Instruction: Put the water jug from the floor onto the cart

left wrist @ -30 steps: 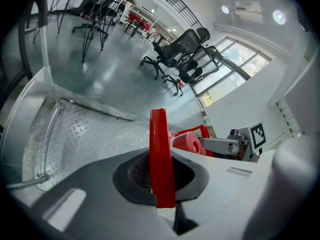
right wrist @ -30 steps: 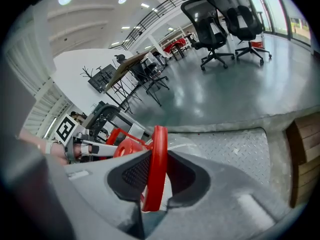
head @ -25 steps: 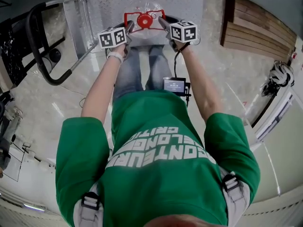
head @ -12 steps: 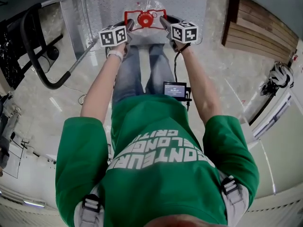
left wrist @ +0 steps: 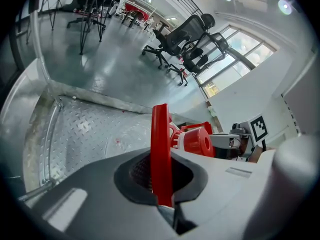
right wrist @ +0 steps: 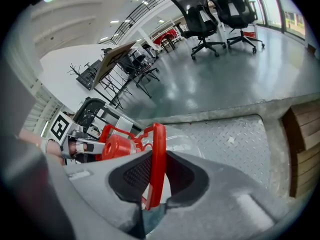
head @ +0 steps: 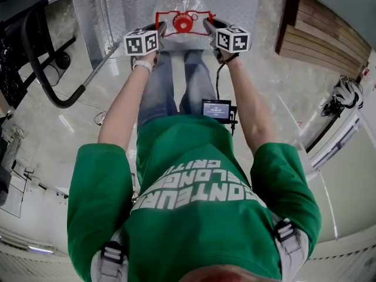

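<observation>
A clear water jug (head: 184, 6) with a red cap (head: 183, 22) and a red handle frame (head: 170, 14) hangs over the cart's metal deck (head: 235, 2), at the top of the head view. My left gripper (head: 160, 29) is shut on the left bar of the handle (left wrist: 161, 149). My right gripper (head: 207, 27) has the right bar (right wrist: 158, 159) between its pads, and its jaws are closing on it. Each gripper view shows the red cap (left wrist: 198, 141) and the other gripper behind it. Whether the jug's base touches the deck is hidden.
The cart's black push handle (head: 36, 69) curves at the left. A stack of wooden boards (head: 320, 40) lies at the right, beside the deck. Office chairs (left wrist: 182, 39) and stands (right wrist: 125, 69) are farther off on the grey floor. My legs (head: 176, 81) stand just before the cart.
Both grippers have sunk a little with the jug toward the cart deck. The grip on the red handle is unchanged.
</observation>
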Available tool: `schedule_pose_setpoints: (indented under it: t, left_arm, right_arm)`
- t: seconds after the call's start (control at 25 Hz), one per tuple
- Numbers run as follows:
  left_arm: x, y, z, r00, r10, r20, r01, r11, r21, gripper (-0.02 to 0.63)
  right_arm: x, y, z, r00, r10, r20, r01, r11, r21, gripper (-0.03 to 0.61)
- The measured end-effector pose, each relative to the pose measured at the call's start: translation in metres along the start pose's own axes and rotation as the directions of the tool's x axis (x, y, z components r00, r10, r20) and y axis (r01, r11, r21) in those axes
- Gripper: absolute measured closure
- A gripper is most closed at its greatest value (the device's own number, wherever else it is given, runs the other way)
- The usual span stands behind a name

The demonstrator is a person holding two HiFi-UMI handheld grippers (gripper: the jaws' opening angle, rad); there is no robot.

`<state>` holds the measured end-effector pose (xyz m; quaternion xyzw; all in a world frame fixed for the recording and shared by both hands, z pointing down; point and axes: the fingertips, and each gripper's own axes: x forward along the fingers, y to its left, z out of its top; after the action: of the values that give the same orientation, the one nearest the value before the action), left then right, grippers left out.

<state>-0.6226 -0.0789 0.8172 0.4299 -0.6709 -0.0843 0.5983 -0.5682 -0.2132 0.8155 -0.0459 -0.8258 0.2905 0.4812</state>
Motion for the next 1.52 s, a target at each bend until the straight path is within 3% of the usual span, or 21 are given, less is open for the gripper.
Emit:
schedule_pose_setpoints:
  t: [0.52, 0.76, 1.0, 1.2, 1.36, 1.52]
  left_arm:
    - [0.000, 0.004, 0.005, 0.999, 0.042, 0.008, -0.042, 0.999, 0.030, 0.598]
    - [-0.003, 0.005, 0.007, 0.998, 0.057, 0.018, -0.058, 0.995, 0.079, 0.486]
    - [-0.013, 0.010, 0.019, 0.994, 0.084, 0.068, -0.091, 0.990, 0.107, 0.456]
    - [-0.026, 0.011, 0.019, 0.991, 0.066, 0.120, -0.075, 0.994, 0.075, 0.457]
    - [-0.045, 0.005, 0.022, 0.987, 0.062, 0.149, -0.077, 0.992, 0.104, 0.459]
    - [-0.069, -0.010, 0.039, 0.971, 0.065, 0.231, -0.099, 0.985, 0.139, 0.481]
  right_arm:
    - [0.003, -0.001, 0.003, 1.000, -0.017, 0.005, 0.017, 1.000, -0.003, 0.525]
    - [0.003, 0.003, 0.001, 1.000, -0.021, -0.021, 0.020, 0.999, -0.040, 0.480]
    - [-0.004, 0.002, 0.004, 0.999, -0.038, 0.013, 0.038, 0.998, -0.043, 0.408]
    - [-0.023, 0.004, 0.004, 0.997, -0.055, 0.053, 0.058, 0.997, -0.049, 0.408]
    - [-0.045, 0.007, 0.013, 0.992, -0.078, 0.096, 0.084, 0.994, -0.068, 0.408]
    - [-0.074, 0.013, 0.039, 0.980, -0.095, 0.177, 0.123, 0.981, -0.153, 0.408]
